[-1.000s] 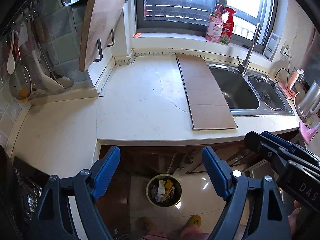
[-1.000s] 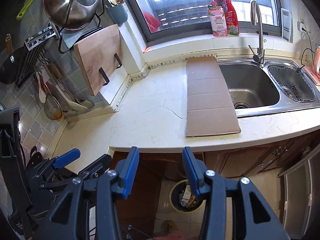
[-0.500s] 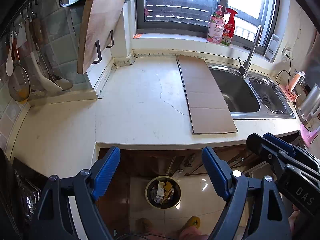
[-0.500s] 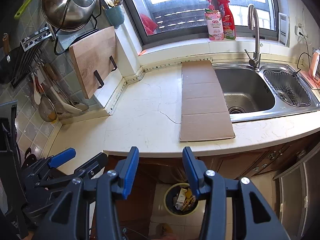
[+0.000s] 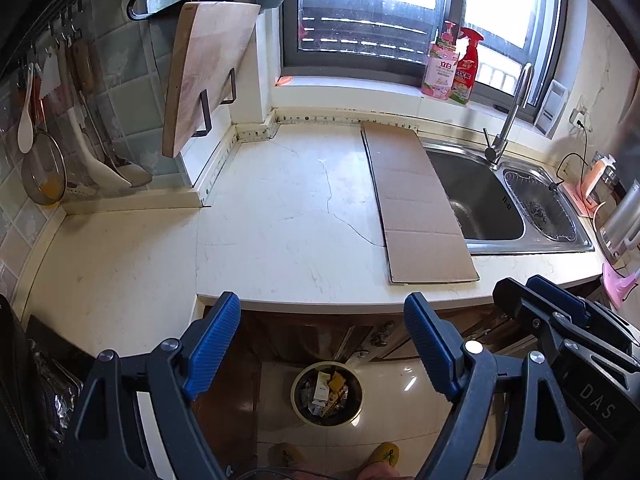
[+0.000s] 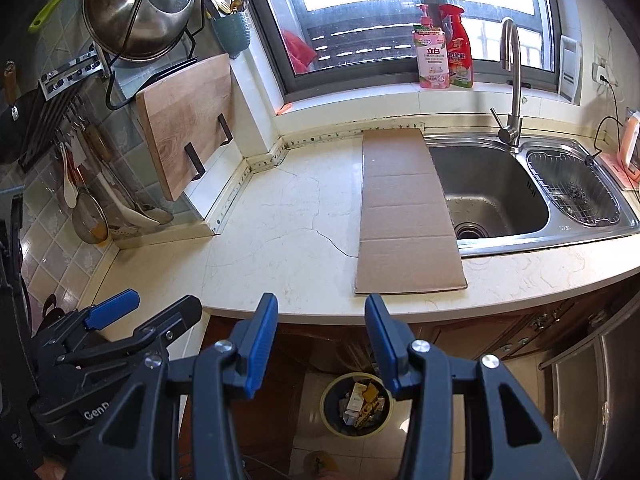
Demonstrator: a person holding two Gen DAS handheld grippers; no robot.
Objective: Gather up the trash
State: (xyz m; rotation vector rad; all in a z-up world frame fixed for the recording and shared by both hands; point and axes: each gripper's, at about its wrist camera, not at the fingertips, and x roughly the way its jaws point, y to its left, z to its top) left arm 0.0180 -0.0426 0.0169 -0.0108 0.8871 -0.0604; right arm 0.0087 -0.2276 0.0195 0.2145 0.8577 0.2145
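The left gripper [image 5: 322, 346] holds its two blue-padded jaws spread wide with nothing between them. The right gripper [image 6: 321, 346] has its jaws parted about half as far, also with nothing pinched. Both hang over the front edge of the countertop [image 5: 280, 208], tilted downward, and each shows at the edge of the other's view.

Straight below, between the jaws in both views, one round trash bin [image 5: 327, 393] stands on the tiled floor in front of the dark cabinet. It holds the trash [image 6: 360, 402]: a heap of small cartons and wrappers, white, yellow and orange, too jumbled to count. Two yellow slippers [image 5: 386, 454] of the person show just beside the bin at the lower edge.

On the countertop lies one flat strip of cardboard [image 5: 416, 204], creased into four panels, its right side overlapping the rim of the sink. No other loose item lies on the counter.

The sink [image 6: 492, 200] has two basins: the large one is bare down to its drain, the small one holds a wire basket [image 6: 572, 190] with a dark scrap in it. One faucet [image 6: 512, 80] rises behind. Two bottles [image 6: 444, 48], one pink and one red, stand on the window sill. One wooden cutting board [image 6: 188, 120] hangs in a rack on the left wall, under one steel lid [image 6: 136, 8].
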